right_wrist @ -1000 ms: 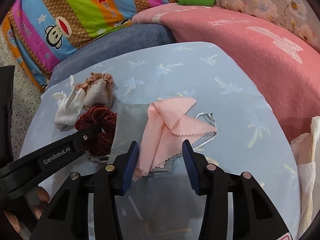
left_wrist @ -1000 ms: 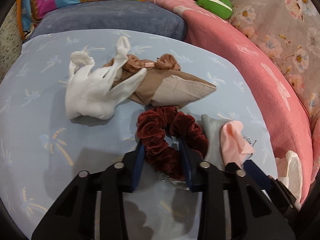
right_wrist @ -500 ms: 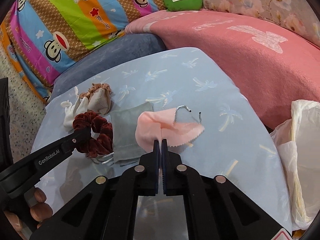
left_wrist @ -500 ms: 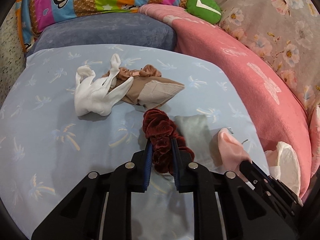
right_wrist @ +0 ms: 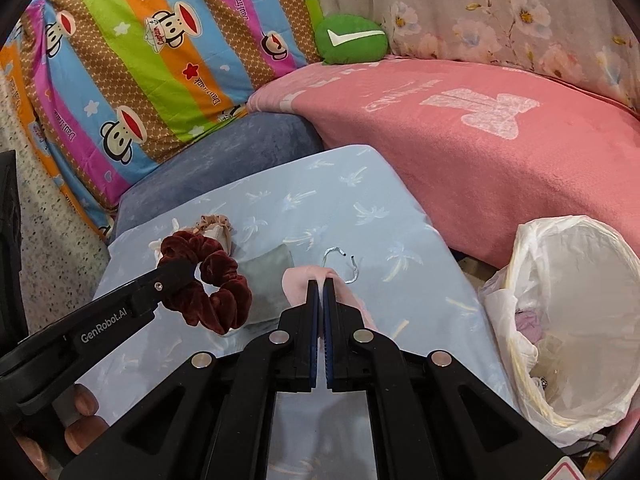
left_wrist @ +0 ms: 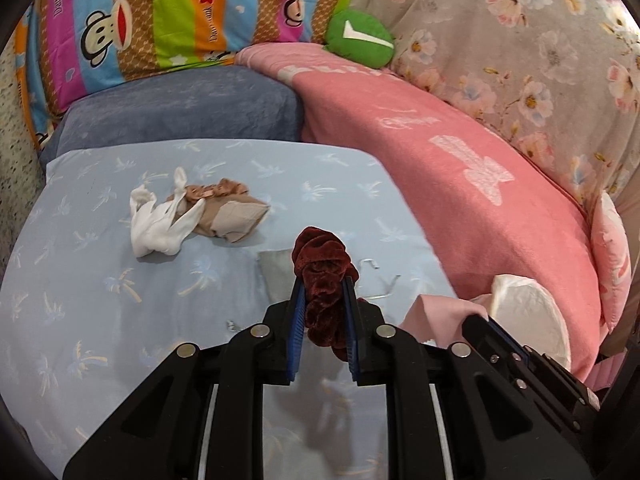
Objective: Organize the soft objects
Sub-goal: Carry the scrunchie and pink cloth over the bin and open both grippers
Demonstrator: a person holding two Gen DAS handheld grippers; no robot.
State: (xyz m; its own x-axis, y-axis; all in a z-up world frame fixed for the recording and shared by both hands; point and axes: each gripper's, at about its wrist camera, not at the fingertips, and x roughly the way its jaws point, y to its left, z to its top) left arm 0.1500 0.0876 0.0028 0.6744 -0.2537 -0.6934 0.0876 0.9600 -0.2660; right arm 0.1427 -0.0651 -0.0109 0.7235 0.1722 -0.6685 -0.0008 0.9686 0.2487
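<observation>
Tools both clamped: left tool [left_wrist: 322,312] pinching maroon scrunchie [right_wrist: 208,280], right tool [right_wrist: 320,312] nipping pink cloth [right_wrist: 298,286], raised clear of bed's blue sheet [right_wrist: 344,200], presumably for white bag [right_wrist: 576,320] off its right edge.

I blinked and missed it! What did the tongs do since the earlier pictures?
The left tongs closed on the dark red scrunchie and lifted it off the blue sheet. The right tongs pinched the pink cloth and raised it too. The white and tan socks, grey cloth and white bag stayed put.
</observation>
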